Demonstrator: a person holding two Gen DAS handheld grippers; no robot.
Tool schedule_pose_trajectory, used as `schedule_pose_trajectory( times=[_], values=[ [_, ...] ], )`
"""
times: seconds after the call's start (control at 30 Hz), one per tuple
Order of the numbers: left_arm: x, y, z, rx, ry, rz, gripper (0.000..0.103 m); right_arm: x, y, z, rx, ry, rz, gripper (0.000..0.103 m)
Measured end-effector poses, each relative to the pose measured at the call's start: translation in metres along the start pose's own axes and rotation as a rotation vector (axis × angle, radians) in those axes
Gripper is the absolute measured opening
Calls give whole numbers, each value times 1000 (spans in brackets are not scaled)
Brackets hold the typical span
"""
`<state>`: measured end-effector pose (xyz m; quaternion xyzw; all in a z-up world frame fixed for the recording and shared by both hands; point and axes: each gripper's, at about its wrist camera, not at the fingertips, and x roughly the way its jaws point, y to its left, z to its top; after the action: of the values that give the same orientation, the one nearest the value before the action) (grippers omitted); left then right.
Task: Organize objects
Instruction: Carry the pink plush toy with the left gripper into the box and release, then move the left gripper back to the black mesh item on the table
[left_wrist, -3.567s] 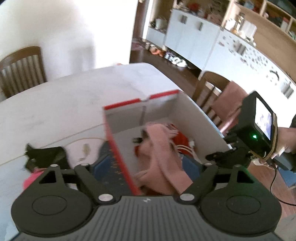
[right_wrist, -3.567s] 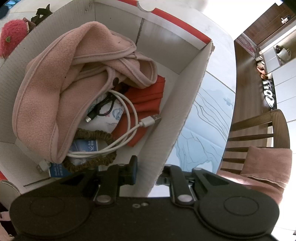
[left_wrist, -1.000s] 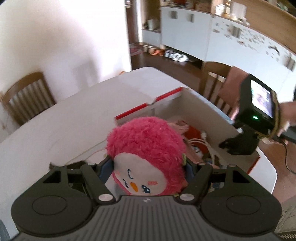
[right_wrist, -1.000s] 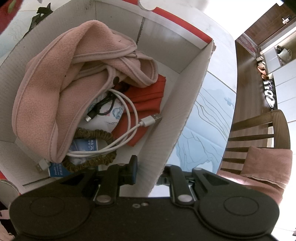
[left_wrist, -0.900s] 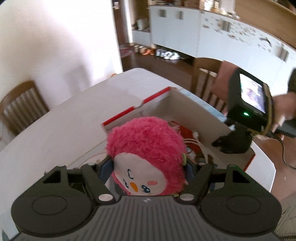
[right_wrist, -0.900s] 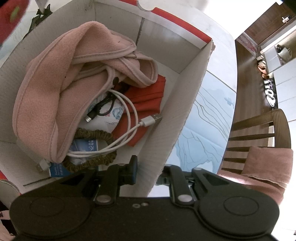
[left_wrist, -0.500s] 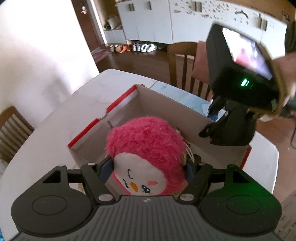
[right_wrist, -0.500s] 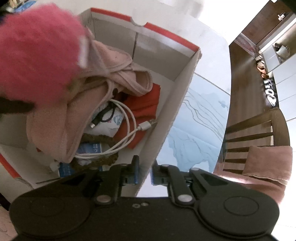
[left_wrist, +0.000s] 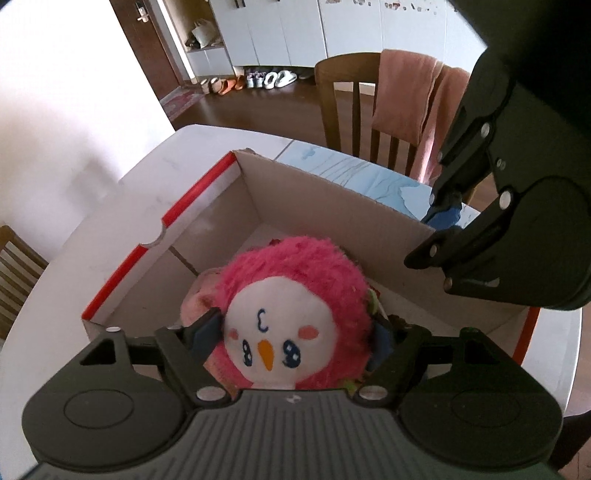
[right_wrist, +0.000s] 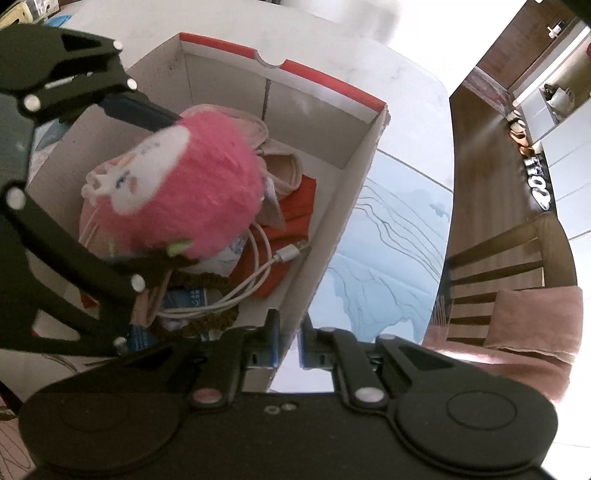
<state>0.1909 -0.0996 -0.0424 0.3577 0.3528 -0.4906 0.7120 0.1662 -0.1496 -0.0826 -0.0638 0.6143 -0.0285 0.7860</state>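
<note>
plush toy (left_wrist: 295, 314) carried from above the tabletop (left_wrist: 110, 206) to over the cardboard box (left_wrist: 332, 199) | left gripper (left_wrist: 295, 332) clamped on plush toy | right gripper (right_wrist: 288, 339) pinching box's side wall | pink cloth (right_wrist: 280, 177), white cable (right_wrist: 258, 273) inside

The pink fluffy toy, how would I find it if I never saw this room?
Look at the open cardboard box with the red rim. Over it, the left gripper squeezes the toy. It is the only fuzzy round thing, with a white face and an orange beak.
</note>
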Motion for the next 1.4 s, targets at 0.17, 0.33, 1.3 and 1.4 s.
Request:
schedule_pose_trajectory(
  times=[0.17,0.33,1.3,1.4],
  values=[
    [-4,5,-3,-38,-19,-28,86,-1,-1,-1,3,0,3,8],
    [-12,9,-9,-68,-36,-52,92,0,-1,-1,2,1,2,8],
    [-102,178,-118,-449,-73,250,98,1,0,2,3,17,-2,8],
    [-84,201,-132,-498,-22,265,98,1,0,2,6,21,-2,8]
  ],
)
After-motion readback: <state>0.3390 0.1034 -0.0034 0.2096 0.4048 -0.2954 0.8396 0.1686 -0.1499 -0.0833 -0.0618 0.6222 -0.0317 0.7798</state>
